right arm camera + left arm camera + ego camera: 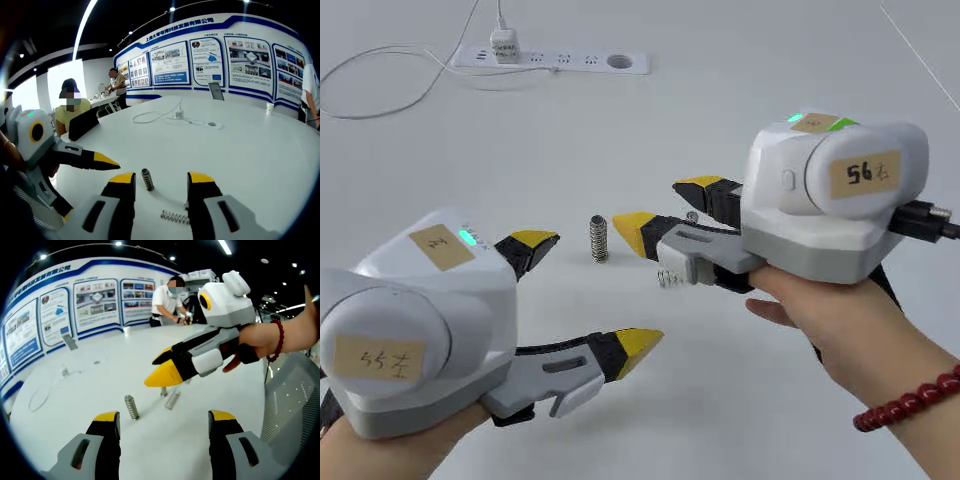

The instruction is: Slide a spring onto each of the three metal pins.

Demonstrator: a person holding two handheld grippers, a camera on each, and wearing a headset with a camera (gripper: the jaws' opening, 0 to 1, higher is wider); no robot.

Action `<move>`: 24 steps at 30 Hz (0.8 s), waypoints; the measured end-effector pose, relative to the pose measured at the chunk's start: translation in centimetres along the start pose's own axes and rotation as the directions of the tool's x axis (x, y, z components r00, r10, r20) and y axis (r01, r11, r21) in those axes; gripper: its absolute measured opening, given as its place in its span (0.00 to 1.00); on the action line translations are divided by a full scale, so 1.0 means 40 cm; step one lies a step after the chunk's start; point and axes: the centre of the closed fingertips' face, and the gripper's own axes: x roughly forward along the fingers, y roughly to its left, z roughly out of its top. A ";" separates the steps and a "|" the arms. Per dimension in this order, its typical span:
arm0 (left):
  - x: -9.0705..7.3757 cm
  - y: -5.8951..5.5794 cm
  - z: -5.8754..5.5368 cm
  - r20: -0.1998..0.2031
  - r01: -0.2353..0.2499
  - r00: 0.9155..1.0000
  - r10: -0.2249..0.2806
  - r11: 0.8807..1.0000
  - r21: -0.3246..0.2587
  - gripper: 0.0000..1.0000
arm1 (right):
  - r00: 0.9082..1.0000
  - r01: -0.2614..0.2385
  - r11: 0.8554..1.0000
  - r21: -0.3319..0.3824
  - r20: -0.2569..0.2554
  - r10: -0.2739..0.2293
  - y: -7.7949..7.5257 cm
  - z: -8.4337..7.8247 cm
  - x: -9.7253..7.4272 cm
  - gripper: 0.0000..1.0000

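Spring (667, 278) lies loose just right of the upright spring (599, 238); left tool (602, 288) and right tool (653, 203) gape, empty.

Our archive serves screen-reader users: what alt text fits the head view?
The open left gripper and open right gripper hover over a white table, an upright spring between their tips; a loose spring lies by the right gripper.

In the head view, the right tool (648, 203) hides most of one pin (692, 216) and one end of the loose spring (666, 278). A cable (500, 10) runs off the top edge.
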 end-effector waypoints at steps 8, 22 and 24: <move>0.009 -0.004 0.001 -0.014 0.015 1.000 -0.015 1.000 0.022 0.65 | 1.000 0.006 1.000 0.000 -0.022 -0.006 -0.022 -0.032 -0.048 0.45; 0.055 -0.019 -0.013 -0.061 0.064 0.996 -0.059 0.994 0.093 0.52 | 0.998 0.017 1.000 0.016 -0.061 -0.016 -0.061 -0.093 -0.112 0.46; 0.061 -0.018 -0.017 -0.068 0.069 0.996 -0.062 0.993 0.099 0.51 | 0.998 0.017 1.000 0.017 -0.061 -0.016 -0.065 -0.098 -0.118 0.46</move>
